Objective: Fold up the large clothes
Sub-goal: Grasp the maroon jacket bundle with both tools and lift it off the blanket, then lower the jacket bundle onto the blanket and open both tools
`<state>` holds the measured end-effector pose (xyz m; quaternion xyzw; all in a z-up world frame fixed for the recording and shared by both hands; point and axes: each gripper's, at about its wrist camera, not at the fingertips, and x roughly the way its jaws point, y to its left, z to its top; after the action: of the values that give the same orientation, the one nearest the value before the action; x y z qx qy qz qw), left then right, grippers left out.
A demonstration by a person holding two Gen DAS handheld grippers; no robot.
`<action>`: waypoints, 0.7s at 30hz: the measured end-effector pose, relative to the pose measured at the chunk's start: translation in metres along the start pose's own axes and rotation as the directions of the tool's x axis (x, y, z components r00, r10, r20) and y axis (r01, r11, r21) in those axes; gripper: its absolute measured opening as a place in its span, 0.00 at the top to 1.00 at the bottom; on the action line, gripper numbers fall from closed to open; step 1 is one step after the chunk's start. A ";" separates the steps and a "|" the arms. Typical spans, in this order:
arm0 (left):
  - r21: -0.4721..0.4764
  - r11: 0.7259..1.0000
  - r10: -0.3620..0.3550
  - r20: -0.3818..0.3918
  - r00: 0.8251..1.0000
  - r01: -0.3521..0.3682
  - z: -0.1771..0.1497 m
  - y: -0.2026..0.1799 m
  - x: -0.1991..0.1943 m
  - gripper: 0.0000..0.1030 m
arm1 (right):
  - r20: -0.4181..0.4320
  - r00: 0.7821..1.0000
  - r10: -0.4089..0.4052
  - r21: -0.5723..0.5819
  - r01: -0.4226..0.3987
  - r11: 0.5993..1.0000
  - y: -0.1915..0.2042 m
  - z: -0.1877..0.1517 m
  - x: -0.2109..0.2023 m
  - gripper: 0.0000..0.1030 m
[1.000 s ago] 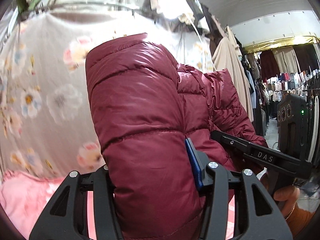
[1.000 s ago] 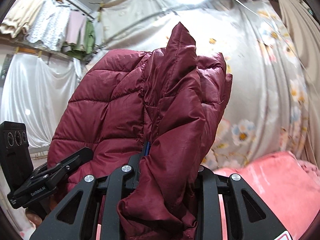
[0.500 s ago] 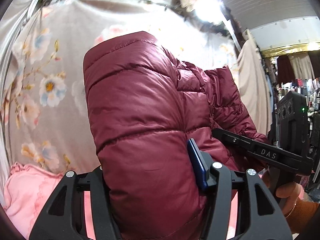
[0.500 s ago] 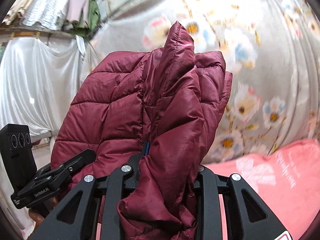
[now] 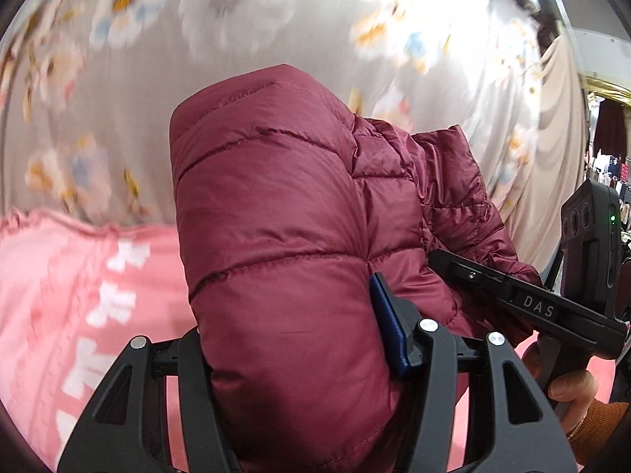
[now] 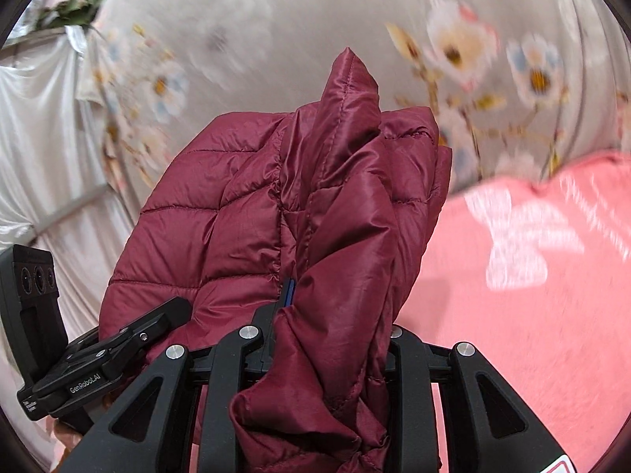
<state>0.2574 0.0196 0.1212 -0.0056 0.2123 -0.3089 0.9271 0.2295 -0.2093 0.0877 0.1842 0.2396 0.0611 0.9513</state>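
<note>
A: Start at the left. What has the left gripper (image 5: 292, 358) got?

B: A thick quilted fold of the maroon jacket (image 5: 276, 236). The jaws stand about half open, and the padding fills the gap between them; the blue pad (image 5: 388, 331) presses into its right side. They widened a little just now, with the jacket between them all the while.

A: Where is the jacket against the pink blanket (image 5: 59, 295)?

B: In the left wrist view it is held up in front of the blanket, which shows to its left and below. Behind both hangs a grey flowered sheet (image 5: 118, 98), blurred.

A: And to the right of the jacket?

B: The right gripper (image 5: 512, 295), marked DAS, reaches in against the jacket's far side, with a hand (image 5: 570, 388) under it.

A: Its own view?

B: The right gripper (image 6: 331, 339) is closed narrowly on a bunched, creased edge of the jacket (image 6: 276, 216), one point of it sticking up. The left gripper (image 6: 130, 339) touches the jacket's left side. The blanket (image 6: 532, 295) lies right of the jacket.
</note>
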 end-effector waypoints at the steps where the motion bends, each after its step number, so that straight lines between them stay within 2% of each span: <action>1: -0.005 1.000 -0.001 -0.016 1.000 0.001 -0.007 0.003 0.007 0.48 | -0.023 1.000 -0.011 0.008 0.011 1.000 -0.006 -0.008 0.010 0.75; 6: -0.034 0.999 -0.002 -0.120 0.993 -0.002 -0.044 0.020 0.050 0.49 | -0.120 0.992 -0.048 0.037 0.053 0.998 -0.028 -0.038 0.050 0.75; 11: -0.063 0.998 0.003 -0.212 0.977 -0.017 -0.078 0.035 0.082 0.49 | -0.209 0.977 -0.049 0.067 0.064 0.996 -0.049 -0.067 0.082 0.75; 14: -0.065 0.997 0.023 -0.255 0.967 -0.041 -0.095 0.042 0.095 0.48 | -0.215 0.976 -0.032 0.097 0.054 0.994 -0.061 -0.078 0.089 0.71; 21: -0.095 0.993 0.038 -0.250 0.967 -0.064 -0.112 0.050 0.098 0.42 | -0.236 0.970 -0.050 0.086 0.072 0.994 -0.064 -0.084 0.094 0.64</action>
<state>0.3120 0.0173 -0.0256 -0.0091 0.3422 -0.2719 0.8994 0.2736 -0.2219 -0.0461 0.2127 0.3580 0.0416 0.9082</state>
